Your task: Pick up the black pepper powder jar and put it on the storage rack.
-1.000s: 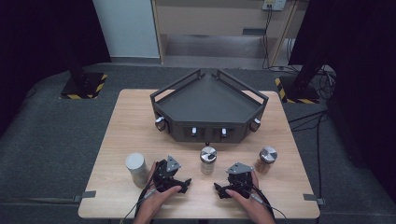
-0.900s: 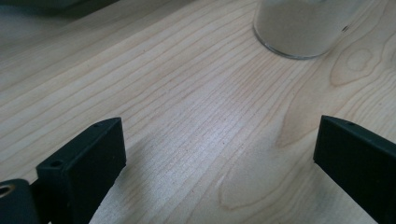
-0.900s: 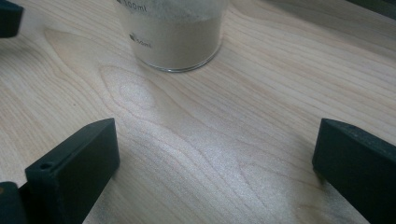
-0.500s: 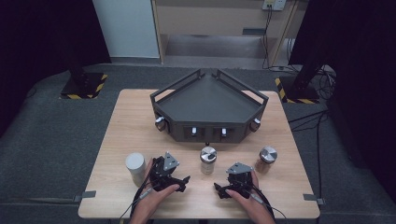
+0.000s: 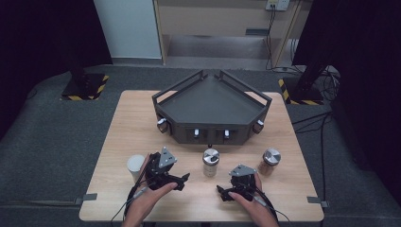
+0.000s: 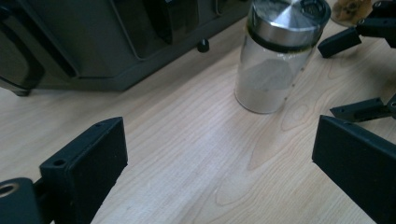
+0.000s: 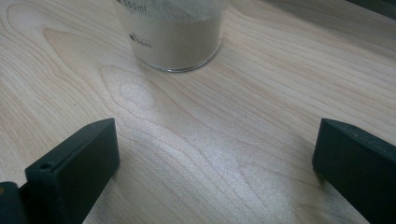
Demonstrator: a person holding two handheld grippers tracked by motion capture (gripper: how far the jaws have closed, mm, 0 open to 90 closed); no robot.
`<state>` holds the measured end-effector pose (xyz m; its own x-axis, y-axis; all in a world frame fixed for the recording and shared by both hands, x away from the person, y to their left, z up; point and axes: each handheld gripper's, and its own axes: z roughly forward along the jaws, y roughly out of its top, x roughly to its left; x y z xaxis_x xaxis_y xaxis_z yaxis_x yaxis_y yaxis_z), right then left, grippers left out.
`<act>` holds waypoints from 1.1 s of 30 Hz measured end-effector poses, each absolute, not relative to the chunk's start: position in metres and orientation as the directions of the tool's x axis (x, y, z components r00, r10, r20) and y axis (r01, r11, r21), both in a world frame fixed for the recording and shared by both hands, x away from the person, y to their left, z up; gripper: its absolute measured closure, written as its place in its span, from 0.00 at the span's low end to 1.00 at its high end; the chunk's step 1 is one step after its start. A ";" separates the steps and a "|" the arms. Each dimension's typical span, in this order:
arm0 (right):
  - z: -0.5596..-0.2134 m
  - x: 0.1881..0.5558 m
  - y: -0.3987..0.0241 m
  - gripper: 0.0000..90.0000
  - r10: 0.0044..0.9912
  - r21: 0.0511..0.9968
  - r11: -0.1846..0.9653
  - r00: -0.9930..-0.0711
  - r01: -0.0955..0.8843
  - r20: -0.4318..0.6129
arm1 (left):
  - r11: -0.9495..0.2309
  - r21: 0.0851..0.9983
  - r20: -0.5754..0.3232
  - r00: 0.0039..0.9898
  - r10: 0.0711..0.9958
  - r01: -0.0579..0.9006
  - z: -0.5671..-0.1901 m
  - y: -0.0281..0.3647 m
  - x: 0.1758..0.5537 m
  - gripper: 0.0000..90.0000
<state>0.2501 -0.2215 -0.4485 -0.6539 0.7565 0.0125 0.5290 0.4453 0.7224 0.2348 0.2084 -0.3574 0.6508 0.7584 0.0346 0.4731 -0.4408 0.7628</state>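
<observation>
- Left tool: jaws apart, empty; jar ahead, untouched.
- Right tool: jaws apart, empty.
- Grasp not yet started; jar upright on counter.

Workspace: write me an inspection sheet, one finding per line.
Surface: light wooden table, bare between things.
Job's things: lidded jar of pale powder upright at centre; second lidded jar upright to its right.
Clutter: white cup at the left; dark five-sided tray at the back.
Grippers: left tool and right tool both open, holding nothing.
Cables: one trails from each tool; more on the floor at the right.
Surroundings: grey carpet, hazard-striped stand bases.
</observation>
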 end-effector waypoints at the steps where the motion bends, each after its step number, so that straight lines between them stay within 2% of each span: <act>1: -0.448 0.250 -0.221 0.01 0.756 0.722 0.445 -0.654 0.529 0.013 | -0.444 0.763 0.037 0.654 0.756 0.470 -0.356 0.210 0.234 0.02; 33: -0.448 0.250 -0.221 0.01 0.756 0.723 0.446 -0.654 0.528 0.012 | -0.413 0.805 0.068 0.625 0.777 0.426 -0.328 0.254 0.226 0.02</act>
